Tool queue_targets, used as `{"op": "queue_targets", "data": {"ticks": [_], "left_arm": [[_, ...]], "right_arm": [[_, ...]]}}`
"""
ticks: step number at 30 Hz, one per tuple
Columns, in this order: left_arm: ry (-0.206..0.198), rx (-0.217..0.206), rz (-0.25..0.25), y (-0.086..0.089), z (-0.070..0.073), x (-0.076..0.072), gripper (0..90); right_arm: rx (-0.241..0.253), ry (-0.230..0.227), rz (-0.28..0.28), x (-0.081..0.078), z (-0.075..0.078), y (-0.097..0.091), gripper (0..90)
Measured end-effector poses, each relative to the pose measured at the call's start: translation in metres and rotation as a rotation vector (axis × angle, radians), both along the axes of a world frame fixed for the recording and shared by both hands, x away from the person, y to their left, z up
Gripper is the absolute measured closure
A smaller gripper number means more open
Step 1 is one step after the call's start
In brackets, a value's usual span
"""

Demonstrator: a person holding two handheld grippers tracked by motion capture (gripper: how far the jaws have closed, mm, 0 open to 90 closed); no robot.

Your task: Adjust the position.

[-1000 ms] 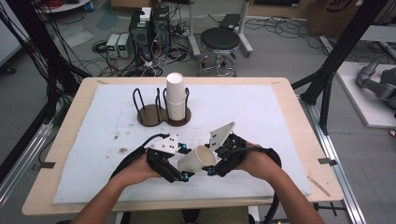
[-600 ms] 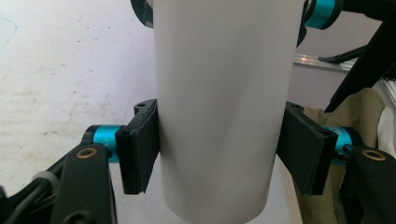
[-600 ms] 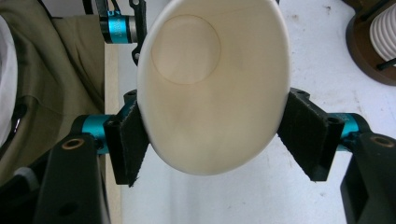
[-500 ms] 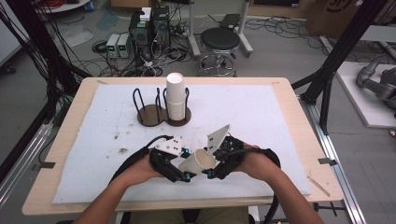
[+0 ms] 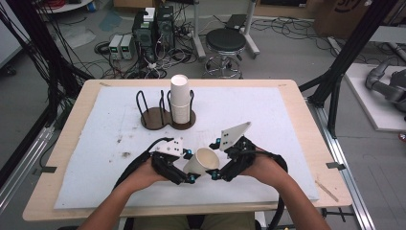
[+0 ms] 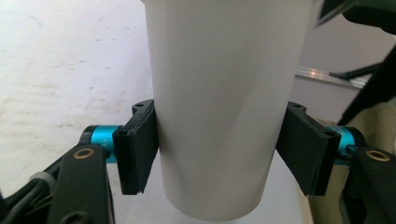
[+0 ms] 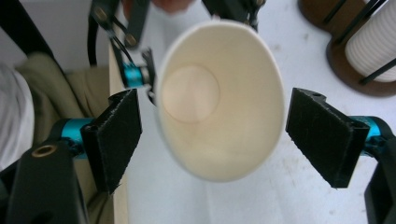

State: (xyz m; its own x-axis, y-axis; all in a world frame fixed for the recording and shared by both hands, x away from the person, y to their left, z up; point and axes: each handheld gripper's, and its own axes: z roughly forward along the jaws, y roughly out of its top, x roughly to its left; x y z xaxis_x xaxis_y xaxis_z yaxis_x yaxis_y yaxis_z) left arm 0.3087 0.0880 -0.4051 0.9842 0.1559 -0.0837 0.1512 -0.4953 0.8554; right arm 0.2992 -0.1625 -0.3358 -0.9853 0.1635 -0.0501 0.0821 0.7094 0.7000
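Observation:
A white paper cup [image 5: 202,160] is held tilted above the mat's front middle, between my two hands. My left gripper [image 5: 189,175] is shut on its lower wall. In the left gripper view both black pads [image 6: 137,149] press the cup [image 6: 224,107] from either side, and the jaws have just been opening a little around it. My right gripper [image 5: 215,170] faces the cup's open mouth [image 7: 219,102]. That right gripper [image 7: 219,135] is open, with its pads [image 7: 116,135] clear of the rim on both sides.
A dark wooden two-ring holder with black wire loops [image 5: 155,117] stands at the mat's back middle, with a stack of white cups [image 5: 179,98] in its right ring. The white mat [image 5: 287,124] covers the wooden table. Small stains [image 5: 125,154] mark the mat's left part.

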Motion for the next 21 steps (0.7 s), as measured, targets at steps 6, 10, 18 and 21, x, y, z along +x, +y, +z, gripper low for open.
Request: {"op": "queue_targets", "data": {"ticks": [6,10,18,21], "left_arm": [[-0.006,-0.110,0.088,0.020,-0.004,0.003,32.1],[-0.024,-0.217,0.124,0.037,-0.006,0.004,31.7],[-0.060,-0.306,0.193,0.062,-0.004,0.004,31.7],[-0.071,-0.324,0.207,0.067,-0.004,0.003,31.7]], "right_arm": [[0.164,-0.030,-0.097,0.000,0.005,-0.022,18.8],[0.228,-0.030,-0.160,-0.001,-0.001,-0.036,18.8],[0.302,-0.045,-0.262,-0.004,-0.019,-0.058,18.8],[0.306,-0.071,-0.299,-0.005,-0.026,-0.065,18.8]]}}
